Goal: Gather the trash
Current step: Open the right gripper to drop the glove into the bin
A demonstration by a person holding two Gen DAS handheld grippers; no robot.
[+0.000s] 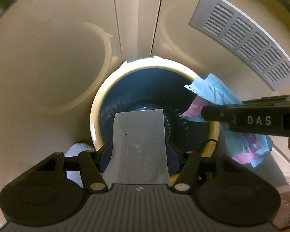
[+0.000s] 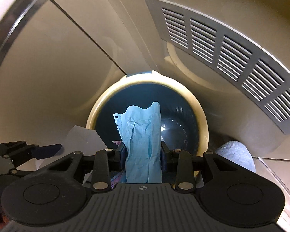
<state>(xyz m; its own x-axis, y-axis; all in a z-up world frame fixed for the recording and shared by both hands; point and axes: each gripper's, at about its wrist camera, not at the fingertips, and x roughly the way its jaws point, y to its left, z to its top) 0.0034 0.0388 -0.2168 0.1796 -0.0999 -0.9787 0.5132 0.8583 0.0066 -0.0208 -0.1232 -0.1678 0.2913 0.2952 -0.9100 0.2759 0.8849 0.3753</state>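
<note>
You are looking down on glossy beige cabinet panels (image 1: 48,38) that are filling the backdrop, their surfaces catching warm, dim indoor light and carrying soft round reflections. A narrow vertical beige strip (image 1: 137,15) is running between two of the panels, dark seams edging it on both sides. To your right, a grey rectangular louvred vent grille (image 2: 232,48) is sitting flush in the panel, its slats grouped in several banks. Along the far left of the right wrist view, a brushed metal trim edge (image 2: 7,31) is curving with the lens. Shadows are pooling toward the lower corners.
</note>
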